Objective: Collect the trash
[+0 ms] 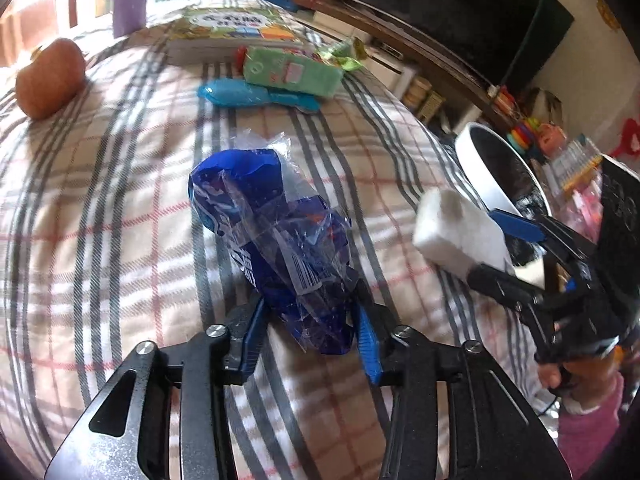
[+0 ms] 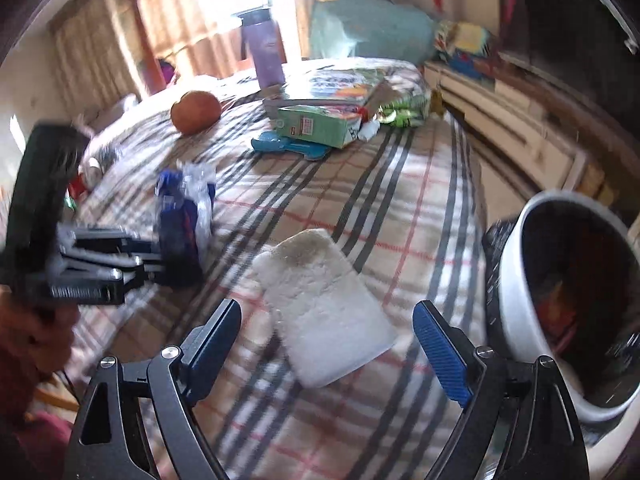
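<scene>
Gripping a blue wrapper [image 1: 276, 248] over the plaid bed [image 1: 100, 220], the left hand-held gripper [image 1: 312, 332] pinches its end. Right hand-held gripper [image 2: 328, 344] is wide open w/ white foam block [image 2: 324, 312] loose between its jaws, next to white bin [image 2: 516, 312].

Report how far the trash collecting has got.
Done: the white bin seems to hold some colourful scraps already. In hand: the left tongs grip the blue wrapper; the white foam block sits loose between the open right tongs, beside the bin, not in it. Left: both of those to bin, and perhaps the green packets by the book.
</scene>
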`<state>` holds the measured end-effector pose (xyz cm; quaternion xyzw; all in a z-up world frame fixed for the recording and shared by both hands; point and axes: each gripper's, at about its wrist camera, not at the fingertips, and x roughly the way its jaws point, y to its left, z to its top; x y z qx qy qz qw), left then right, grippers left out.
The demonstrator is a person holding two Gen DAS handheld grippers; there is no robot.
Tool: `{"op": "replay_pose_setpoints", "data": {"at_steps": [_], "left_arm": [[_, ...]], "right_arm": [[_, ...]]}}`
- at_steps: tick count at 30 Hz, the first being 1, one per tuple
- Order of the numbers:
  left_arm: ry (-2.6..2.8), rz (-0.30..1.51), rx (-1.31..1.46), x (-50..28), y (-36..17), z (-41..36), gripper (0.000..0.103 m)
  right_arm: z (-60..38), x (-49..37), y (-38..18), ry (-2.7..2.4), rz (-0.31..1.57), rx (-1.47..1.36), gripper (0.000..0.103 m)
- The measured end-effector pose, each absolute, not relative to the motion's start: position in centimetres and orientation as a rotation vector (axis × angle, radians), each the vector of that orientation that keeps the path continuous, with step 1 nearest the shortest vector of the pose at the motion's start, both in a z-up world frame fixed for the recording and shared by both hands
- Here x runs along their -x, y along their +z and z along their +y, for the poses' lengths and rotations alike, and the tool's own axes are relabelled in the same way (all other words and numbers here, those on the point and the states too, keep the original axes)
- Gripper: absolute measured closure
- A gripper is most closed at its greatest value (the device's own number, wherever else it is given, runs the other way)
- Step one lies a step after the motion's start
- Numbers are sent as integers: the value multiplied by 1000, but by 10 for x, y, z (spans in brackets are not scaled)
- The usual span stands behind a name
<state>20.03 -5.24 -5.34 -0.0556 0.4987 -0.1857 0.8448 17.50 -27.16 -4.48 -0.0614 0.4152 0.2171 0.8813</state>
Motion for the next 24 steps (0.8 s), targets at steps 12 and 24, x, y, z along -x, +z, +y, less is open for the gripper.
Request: {"op": "replay_pose_setpoints", "data": {"at_steps": [12, 24], "left_arm": [[-305, 966, 125, -200, -55, -55, 67], [-410, 932, 87, -176, -41, -83, 72]], "right_arm": [[-287, -168, -58, 456, 865, -7, 45], [-317, -126, -40, 348, 774, -217, 48]]}}
